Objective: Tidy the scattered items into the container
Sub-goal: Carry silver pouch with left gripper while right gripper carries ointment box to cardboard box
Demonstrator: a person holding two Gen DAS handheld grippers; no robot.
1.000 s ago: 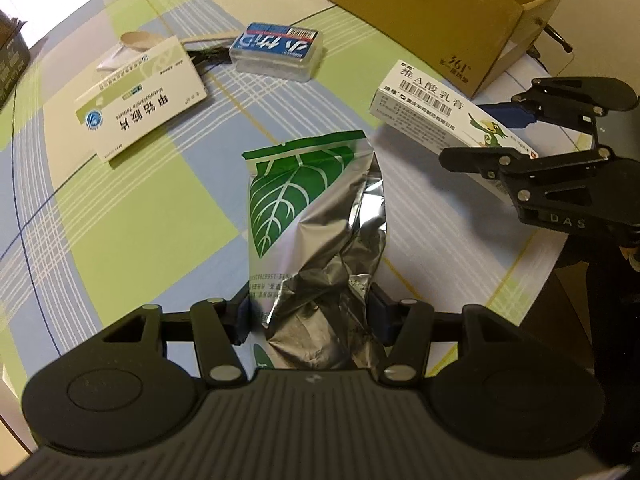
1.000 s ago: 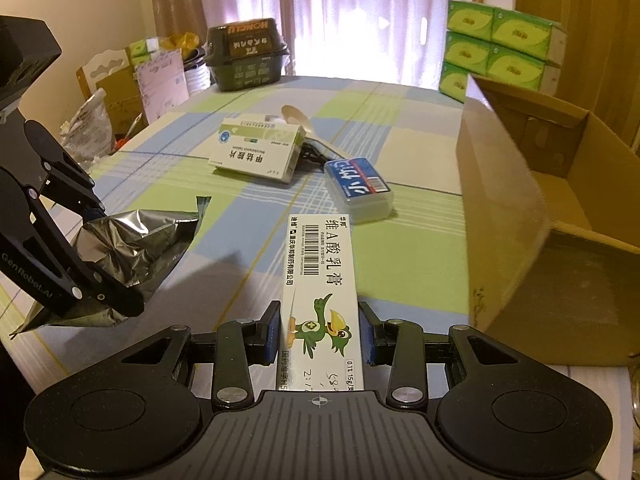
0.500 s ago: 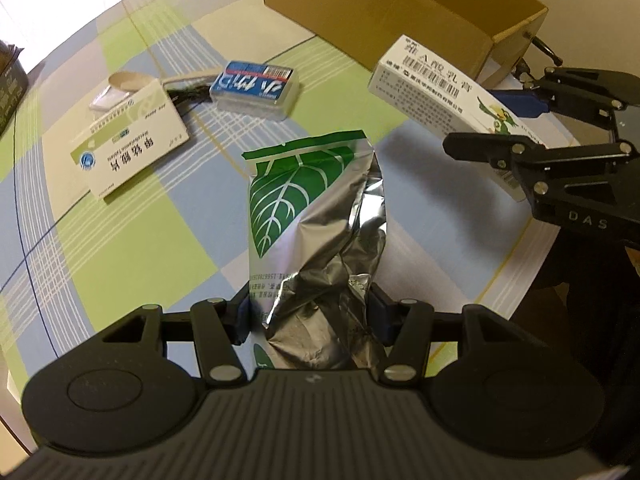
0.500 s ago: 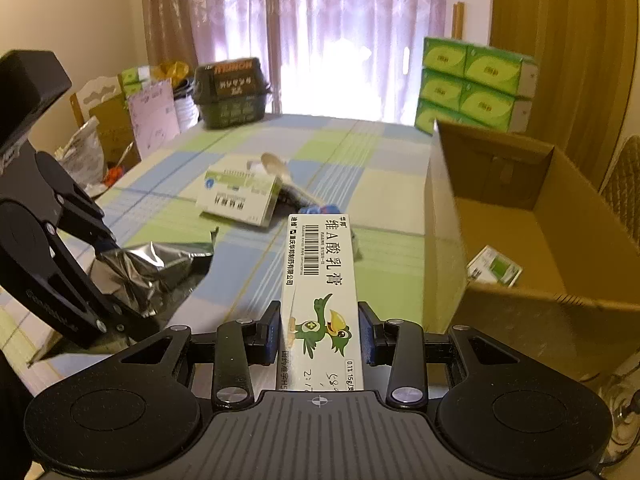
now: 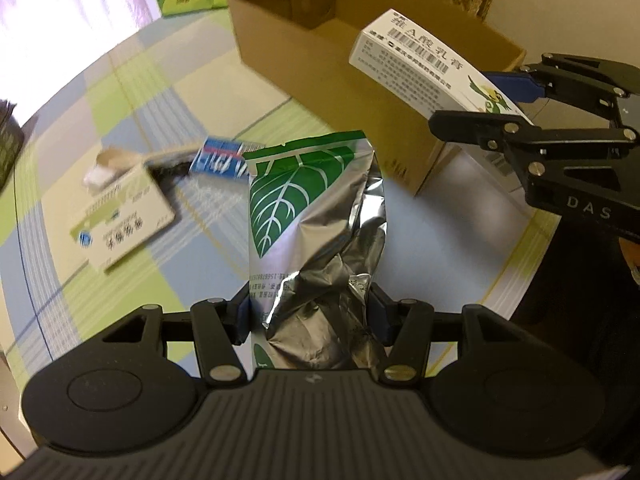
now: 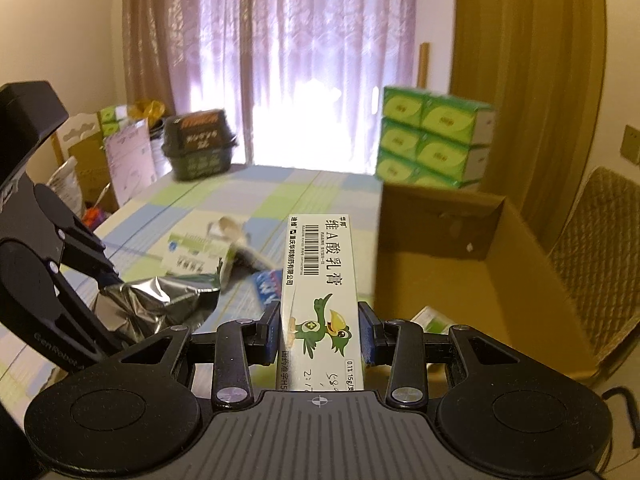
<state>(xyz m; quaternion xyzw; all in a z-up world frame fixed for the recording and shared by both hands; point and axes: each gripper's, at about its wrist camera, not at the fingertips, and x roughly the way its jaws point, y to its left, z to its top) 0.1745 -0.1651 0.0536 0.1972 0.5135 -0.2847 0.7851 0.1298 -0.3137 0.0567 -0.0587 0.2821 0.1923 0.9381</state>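
From the left wrist, a table (image 5: 120,280) covered in a green, blue and cream checked cloth is filling the view, with one open cardboard box (image 5: 320,56) sitting at its far side. The left gripper (image 5: 310,316) is pinching one silver foil pouch (image 5: 312,220) with a green leaf, holding it above the cloth. Two things are lying blurred on the table: a white and green packet (image 5: 120,228) and a small blue packet (image 5: 218,158).

From the right wrist, a curtained window (image 6: 304,64) is glowing behind the table, and six green tissue packs (image 6: 430,138) are standing stacked beyond the box (image 6: 520,264). The right gripper (image 6: 320,332) is clamping one long white carton (image 6: 320,280) with a green bird, just beside the box's near wall. One small green and white packet (image 6: 430,318) is lying inside the box.
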